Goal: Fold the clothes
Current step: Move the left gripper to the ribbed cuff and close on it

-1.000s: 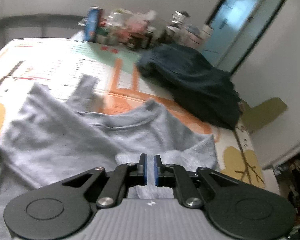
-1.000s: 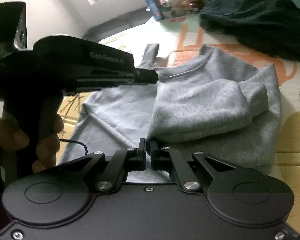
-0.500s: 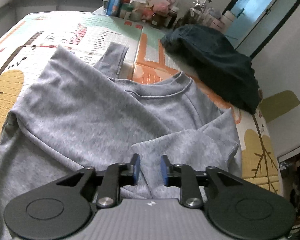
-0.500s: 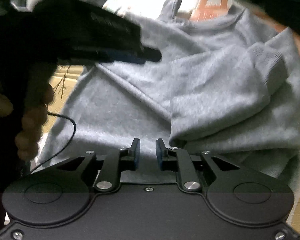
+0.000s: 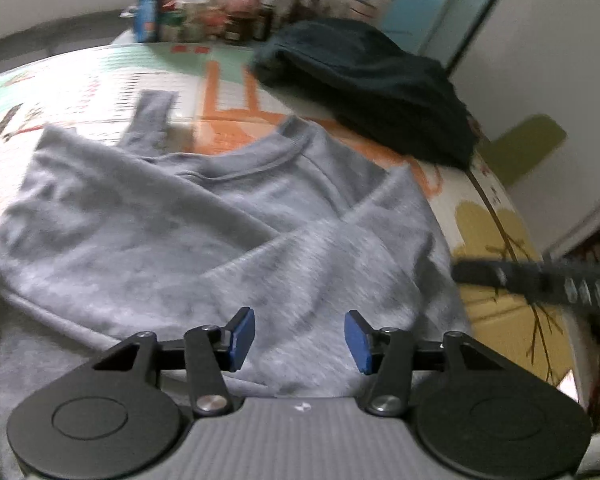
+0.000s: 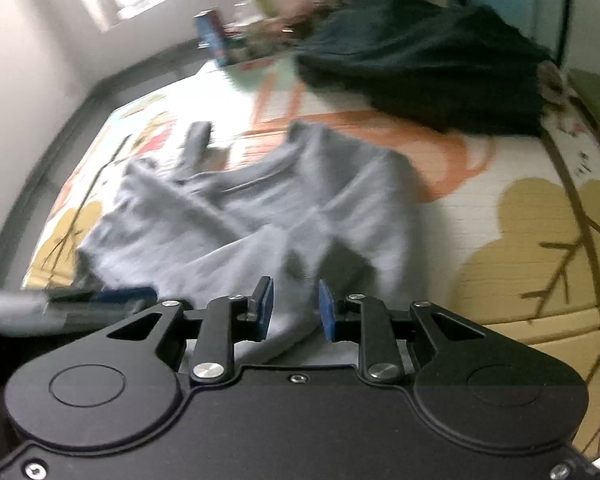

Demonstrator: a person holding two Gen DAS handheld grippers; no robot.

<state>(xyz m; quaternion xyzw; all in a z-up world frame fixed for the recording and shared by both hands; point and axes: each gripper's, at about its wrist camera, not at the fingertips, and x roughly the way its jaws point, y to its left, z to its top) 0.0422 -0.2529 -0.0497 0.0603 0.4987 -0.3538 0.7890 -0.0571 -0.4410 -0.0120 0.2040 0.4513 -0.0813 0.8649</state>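
A grey sweatshirt (image 5: 188, 220) lies on the patterned table mat (image 5: 496, 216), its right sleeve folded across the body and its left sleeve (image 5: 152, 120) sticking out at the back. It also shows in the right wrist view (image 6: 260, 216). My left gripper (image 5: 299, 338) is open and empty above the sweatshirt's near hem. My right gripper (image 6: 292, 310) is open above the sweatshirt's near right part, with grey cloth seen between the pads; whether it touches the cloth is unclear. The right gripper shows at the right edge of the left wrist view (image 5: 540, 280).
A dark crumpled garment (image 5: 372, 84) lies at the back right of the mat, also in the right wrist view (image 6: 428, 64). Cans, jars and bottles (image 5: 220, 16) stand along the far edge. A blue door (image 5: 420, 4) is behind, and the table's right edge is close.
Both grippers have opened from shut. They have let go of the folded sleeve and pulled back toward the near hem. The right gripper has moved out to the right.
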